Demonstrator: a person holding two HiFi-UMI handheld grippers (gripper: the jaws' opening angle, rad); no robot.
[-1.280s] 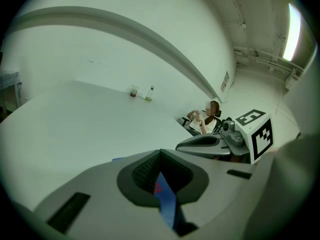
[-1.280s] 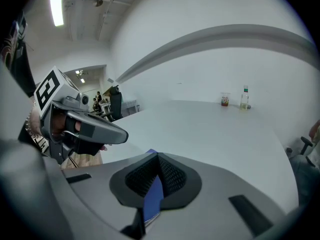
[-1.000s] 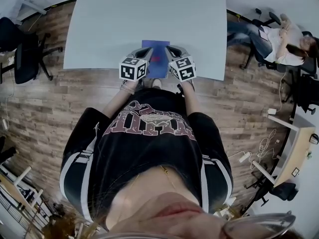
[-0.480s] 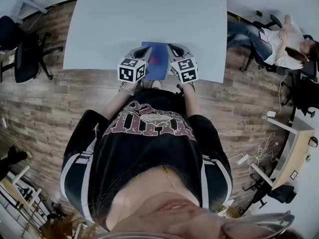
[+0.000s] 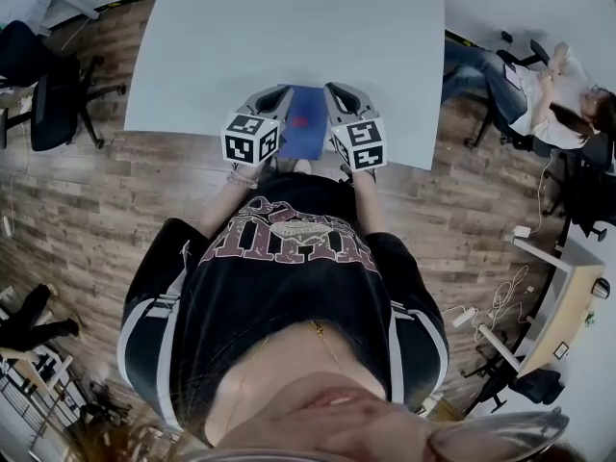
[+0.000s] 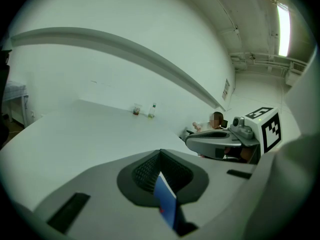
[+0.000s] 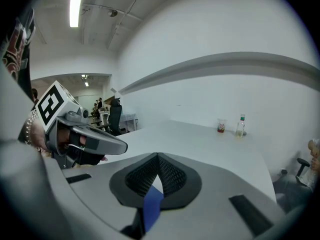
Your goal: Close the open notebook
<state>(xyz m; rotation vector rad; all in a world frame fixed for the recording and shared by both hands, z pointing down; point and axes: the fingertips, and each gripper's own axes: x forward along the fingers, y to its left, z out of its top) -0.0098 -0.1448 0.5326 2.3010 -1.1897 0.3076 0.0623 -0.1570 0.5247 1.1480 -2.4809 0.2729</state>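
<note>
A blue notebook [image 5: 305, 123] with a small red mark lies shut on the white table [image 5: 289, 27], close to the front edge. My left gripper [image 5: 285, 91] hangs over its left side and my right gripper [image 5: 332, 89] over its right side, both with their jaws together and nothing gripped. In the left gripper view the jaws [image 6: 160, 153] meet at the tip, and a sliver of the blue notebook [image 6: 166, 204] shows below them. The right gripper view shows the same: shut jaws [image 7: 158, 156] above a strip of blue notebook [image 7: 152, 206].
A cup [image 7: 221, 125] and a small bottle [image 7: 241, 125] stand at the table's far end. A seated person [image 5: 539, 85] is off the table's right side. A black office chair [image 5: 48, 94] stands to the left on the wooden floor.
Both grippers have lifted a little above the table, their marker cubes looking slightly larger. The notebook lies where it was.
</note>
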